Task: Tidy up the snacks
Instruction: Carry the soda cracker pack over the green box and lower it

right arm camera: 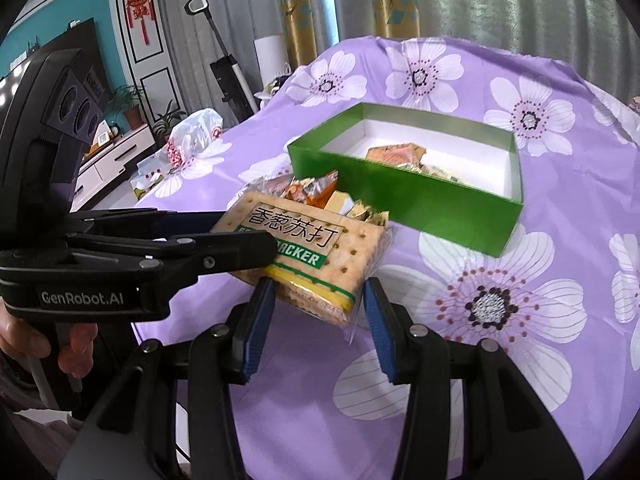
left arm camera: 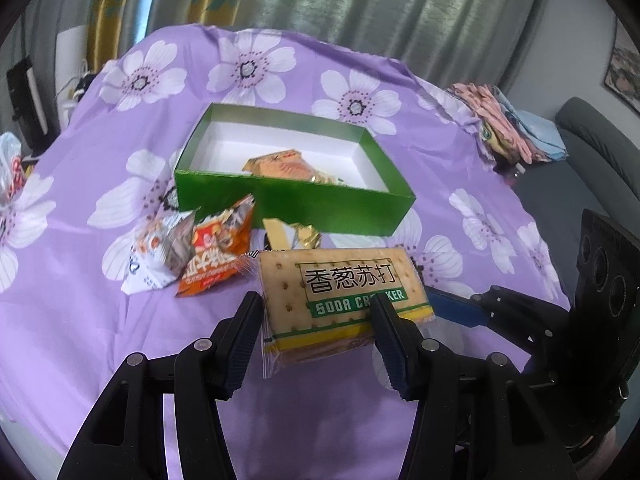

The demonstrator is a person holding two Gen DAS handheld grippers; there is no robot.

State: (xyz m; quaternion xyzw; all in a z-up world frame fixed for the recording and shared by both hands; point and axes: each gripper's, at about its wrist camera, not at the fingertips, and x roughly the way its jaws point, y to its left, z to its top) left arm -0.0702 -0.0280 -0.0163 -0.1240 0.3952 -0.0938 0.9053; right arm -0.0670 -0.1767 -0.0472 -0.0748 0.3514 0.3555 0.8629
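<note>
Here, cracker pack (left arm camera: pixel 344 300) reading "SODA CRACKER", apparently gripped, tool marked "GenRobot.AI".

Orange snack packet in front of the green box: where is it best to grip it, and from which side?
Probably the flat crimped seal at its raised far end, pinched across the seam. Come from above: the orange snack packet is puffed in the middle, a white packet leans on its left, and the green box stands close behind.
</note>
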